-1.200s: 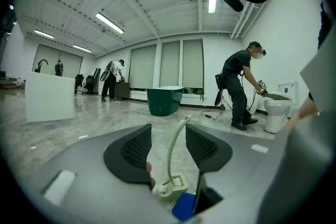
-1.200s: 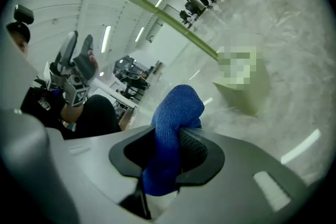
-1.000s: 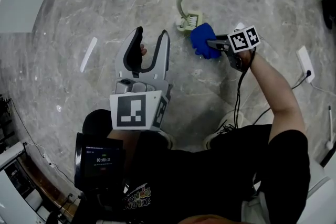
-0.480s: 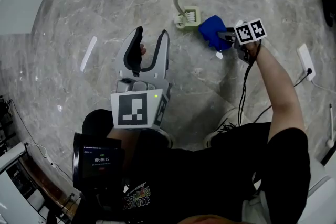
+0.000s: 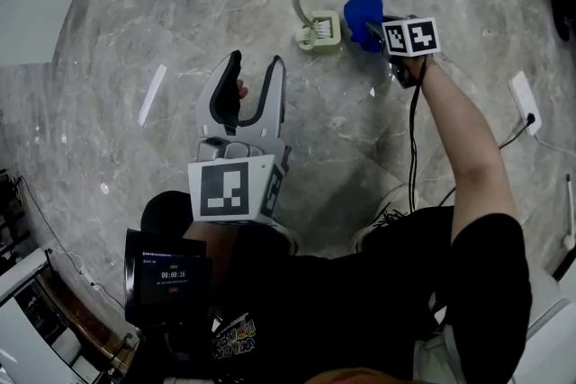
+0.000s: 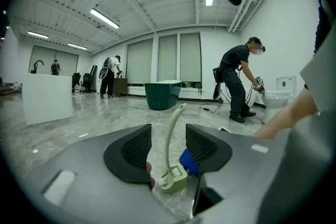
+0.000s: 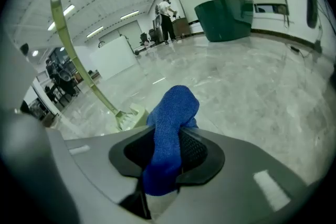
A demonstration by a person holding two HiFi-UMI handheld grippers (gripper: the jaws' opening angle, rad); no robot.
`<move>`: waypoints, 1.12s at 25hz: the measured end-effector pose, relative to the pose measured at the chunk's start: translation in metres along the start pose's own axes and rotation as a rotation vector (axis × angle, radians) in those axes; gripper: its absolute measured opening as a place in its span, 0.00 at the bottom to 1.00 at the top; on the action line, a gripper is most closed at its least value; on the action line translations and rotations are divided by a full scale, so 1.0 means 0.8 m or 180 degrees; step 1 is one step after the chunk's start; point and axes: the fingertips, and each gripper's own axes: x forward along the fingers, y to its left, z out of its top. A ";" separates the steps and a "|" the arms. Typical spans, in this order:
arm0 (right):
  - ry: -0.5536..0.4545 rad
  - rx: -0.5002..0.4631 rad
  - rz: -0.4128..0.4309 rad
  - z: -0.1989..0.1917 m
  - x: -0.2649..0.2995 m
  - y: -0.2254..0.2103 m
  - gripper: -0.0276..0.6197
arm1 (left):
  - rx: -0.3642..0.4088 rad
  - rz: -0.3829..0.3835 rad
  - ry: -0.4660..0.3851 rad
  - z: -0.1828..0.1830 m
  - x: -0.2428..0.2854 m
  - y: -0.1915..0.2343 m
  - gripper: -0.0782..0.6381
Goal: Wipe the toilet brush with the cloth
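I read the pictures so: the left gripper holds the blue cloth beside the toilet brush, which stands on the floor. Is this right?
Not quite. The right gripper holds the blue cloth, its jaws shut on it, as the right gripper view shows. The left gripper is open and holds nothing. The rest is right: the cloth is beside the toilet brush, which stands on the floor.

light: bright ceiling strips (image 6: 107, 18) | floor (image 5: 108, 40) glare | edges: fisheye-warped

Cloth (image 5: 360, 12): blue knit. Toilet brush (image 5: 317, 31): pale green, white bristles. Floor (image 5: 135, 22): grey veined marble. Marker cube (image 5: 411, 38): black-and-white squares. Tub (image 6: 163, 94): dark green.
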 end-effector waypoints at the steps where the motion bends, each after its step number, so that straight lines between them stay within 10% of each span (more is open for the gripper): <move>1: 0.0000 -0.0164 -0.0024 0.013 0.009 0.009 0.23 | -0.0005 -0.0001 0.0006 0.000 -0.001 0.000 0.40; 9: 0.0058 -0.2012 -0.0138 0.070 0.059 0.077 0.23 | 0.0196 0.0042 0.0093 -0.016 -0.029 0.005 0.40; 20: 0.0344 -0.1392 -0.0307 0.017 0.024 -0.012 0.23 | 0.0067 0.0035 0.0121 -0.016 -0.029 0.009 0.40; 28: 0.1277 -0.1829 0.0794 -0.123 -0.004 0.049 0.23 | 0.0091 -0.0042 0.0081 -0.006 -0.019 0.001 0.40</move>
